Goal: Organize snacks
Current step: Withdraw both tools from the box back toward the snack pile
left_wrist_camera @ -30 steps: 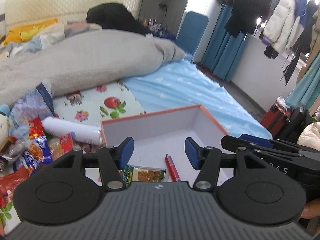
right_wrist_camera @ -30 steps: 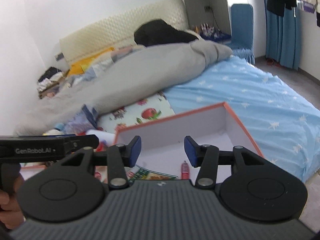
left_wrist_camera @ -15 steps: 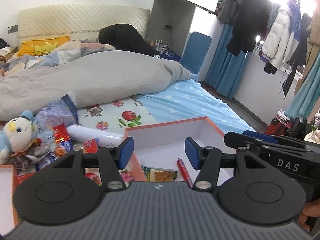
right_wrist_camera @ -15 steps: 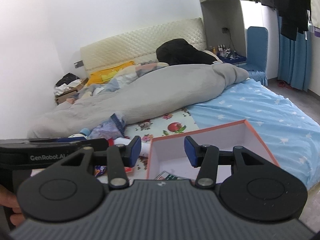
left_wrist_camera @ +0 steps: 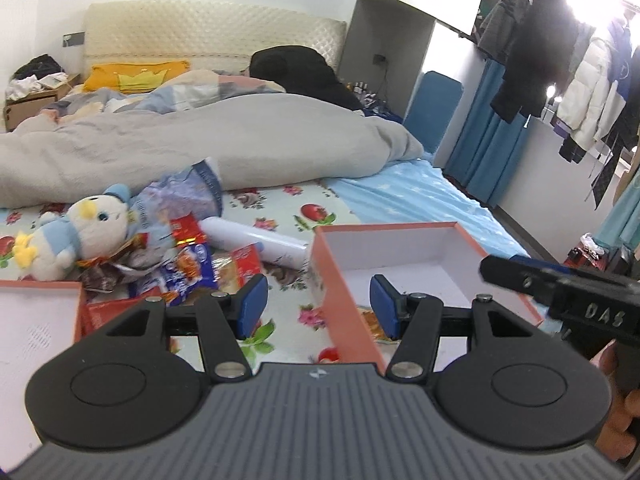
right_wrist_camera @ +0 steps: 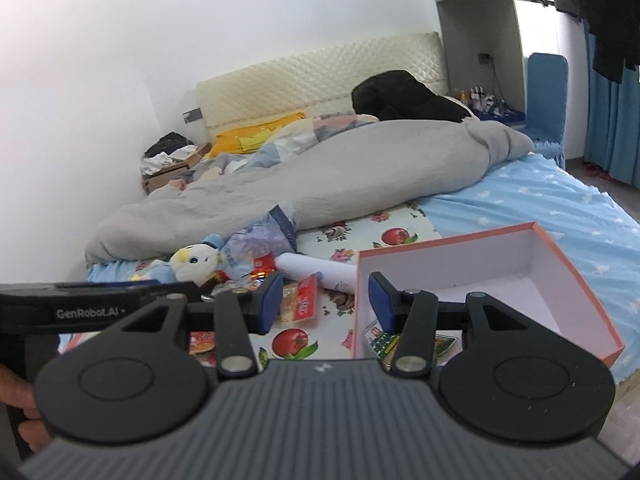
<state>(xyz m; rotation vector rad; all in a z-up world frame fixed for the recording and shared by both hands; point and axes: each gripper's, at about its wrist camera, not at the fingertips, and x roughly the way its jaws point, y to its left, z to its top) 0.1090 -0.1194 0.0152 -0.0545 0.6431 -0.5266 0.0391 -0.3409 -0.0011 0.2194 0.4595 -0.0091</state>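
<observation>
Both my grippers, left gripper (left_wrist_camera: 315, 304) and right gripper (right_wrist_camera: 322, 302), gape empty above the orange box (left_wrist_camera: 348, 312), lining up for the snack pile (left_wrist_camera: 192, 264).

An orange-rimmed white box (left_wrist_camera: 404, 252) on a fruit-and-flower print sheet (left_wrist_camera: 304, 212), beside red and blue snack packets (left_wrist_camera: 192, 264), a white-and-blue plush toy (left_wrist_camera: 80, 232) and a grey duvet (left_wrist_camera: 200, 140).

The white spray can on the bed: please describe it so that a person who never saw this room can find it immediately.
Start at the grey duvet across the bed, then look nearer, to the fruit-printed sheet beside the orange-walled box. The white spray can lies on its side there, between the snack packets and the box. It is the only plain smooth cylinder; its neighbours are crinkled, colourful wrappers.
</observation>
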